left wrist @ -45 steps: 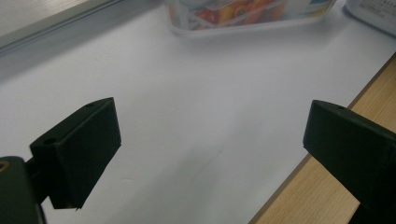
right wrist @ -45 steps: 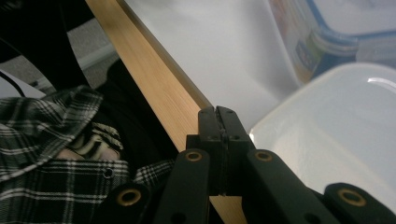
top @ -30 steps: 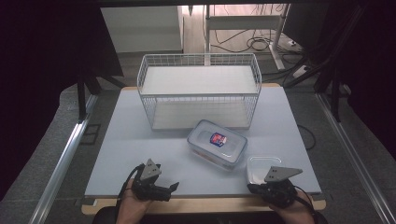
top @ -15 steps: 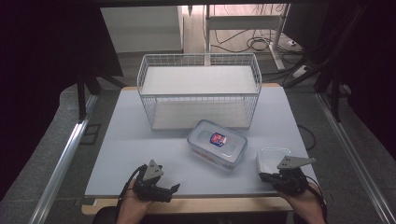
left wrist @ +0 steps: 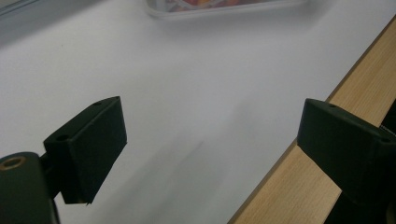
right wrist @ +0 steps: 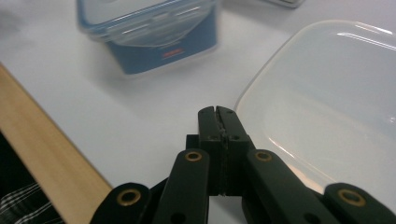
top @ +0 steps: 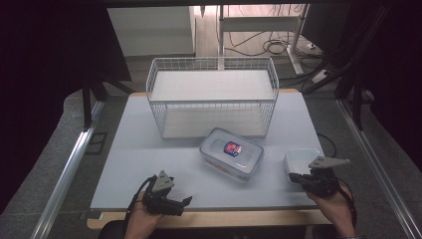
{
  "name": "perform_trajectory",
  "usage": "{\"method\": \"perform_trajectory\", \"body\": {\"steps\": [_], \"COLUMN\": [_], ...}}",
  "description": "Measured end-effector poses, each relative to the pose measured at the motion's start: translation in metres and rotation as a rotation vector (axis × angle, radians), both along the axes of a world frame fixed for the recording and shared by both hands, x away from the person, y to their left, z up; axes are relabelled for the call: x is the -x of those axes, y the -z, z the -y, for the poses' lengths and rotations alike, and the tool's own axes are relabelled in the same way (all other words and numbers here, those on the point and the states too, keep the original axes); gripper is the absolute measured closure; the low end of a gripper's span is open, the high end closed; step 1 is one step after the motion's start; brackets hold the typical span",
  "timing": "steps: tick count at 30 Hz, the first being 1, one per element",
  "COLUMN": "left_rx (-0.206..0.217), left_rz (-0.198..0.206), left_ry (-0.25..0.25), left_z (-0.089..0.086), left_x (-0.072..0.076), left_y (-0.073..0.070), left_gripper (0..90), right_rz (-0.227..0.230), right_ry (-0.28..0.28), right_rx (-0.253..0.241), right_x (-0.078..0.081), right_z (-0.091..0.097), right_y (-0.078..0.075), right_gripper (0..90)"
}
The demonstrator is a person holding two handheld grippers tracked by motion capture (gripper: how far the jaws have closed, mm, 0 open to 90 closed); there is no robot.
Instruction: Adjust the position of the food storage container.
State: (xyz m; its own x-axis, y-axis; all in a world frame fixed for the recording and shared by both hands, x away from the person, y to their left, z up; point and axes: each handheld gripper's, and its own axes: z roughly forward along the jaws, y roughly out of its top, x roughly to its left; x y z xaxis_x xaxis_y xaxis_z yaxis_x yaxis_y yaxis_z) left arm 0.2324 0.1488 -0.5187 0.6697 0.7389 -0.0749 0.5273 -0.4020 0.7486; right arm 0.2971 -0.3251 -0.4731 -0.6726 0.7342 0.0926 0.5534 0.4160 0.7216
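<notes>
Going left to right across the tabletop (top: 149, 149): the left tool (top: 180, 203) sits near the front edge with its 2 black jaws spread wide apart and nothing between them. In the left gripper view it's just matte white surface under it and the pale wood edge strip (left wrist: 299, 186) off to one side.

Behind the middle there's a white wire basket (top: 211, 99), open-topped, thin rigid mesh, looks empty.

In front of it is the lidded food container (top: 232, 153), clear hard plastic with clip-lock flaps and a red and blue sticker on the lid. Can't tell if anything is inside.

Then the thing the right tool (top: 294, 178) is nosing up to: a small translucent plastic container (top: 300, 160), no lid on it that I can see, near the right front corner, well apart from the lidded one. The right tool's jaws are pressed fully together, gripping nothing, tips just beside the near rim; whether they actually touch it I can't say.

My guess on handling: it's very light, thin-walled and a bit flexy, with smooth glossy sides and rounded corners, so it'll skate on that slick tabletop if nudged. Not fragile, though. I'd pinch 1 wall at the rim, 1 jaw inside and 1 outside, near the middle of a straight side rather than a corner. Closed jaws could only push it.
</notes>
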Motion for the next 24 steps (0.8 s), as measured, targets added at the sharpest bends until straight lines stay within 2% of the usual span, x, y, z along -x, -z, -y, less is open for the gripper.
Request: {"method": "perform_trajectory", "body": {"steps": [5, 8, 10, 13, 16, 18, 20, 22, 24], "left_rx": [-0.025, -0.006, -0.023, -0.052, -0.028, 0.014, 0.055, 0.064, 0.07], "left_rz": [-0.007, -0.06, -0.089, -0.1, -0.096, -0.08, -0.081, -0.073, -0.066], "left_ry": [0.012, 0.024, 0.02, 0.015, -0.003, -0.013, -0.013, -0.036, -0.038], "left_z": [0.003, 0.003, 0.003, 0.001, -0.006, -0.011, -0.017, -0.021, -0.024], "left_x": [-0.001, -0.003, -0.004, -0.008, -0.017, -0.026, -0.037, -0.051, -0.066], "left_y": [0.003, 0.006, 0.006, 0.004, -0.001, -0.003, -0.004, -0.003, -0.004], "left_gripper": [7.3, 5.8, 5.4, 4.8, 7.4, 12.5, 25.4, 38.8, 52.1], "right_rz": [0.005, -0.001, 0.01, 0.027, 0.039, 0.038, 0.038, 0.031, 0.027], "right_ry": [0.041, 0.068, 0.078, 0.057, 0.031, 0.029, 0.025, 0.026, 0.019], "right_rx": [-0.009, -0.01, 0.012, -0.026, -0.047, -0.058, -0.055, -0.057, -0.052], "right_x": [-0.009, -0.01, -0.008, -0.005, -0.003, -0.004, -0.008, -0.013, -0.019], "right_z": [0.008, 0.009, 0.005, -0.003, -0.013, -0.021, -0.029, -0.037, -0.045], "right_y": [0.0, 0.0, -0.002, -0.006, -0.01, -0.01, -0.01, -0.01, -0.008], "right_gripper": [89.6, 89.5, 89.0, 87.4, 86.4, 85.9, 85.9, 85.8, 86.3]}}
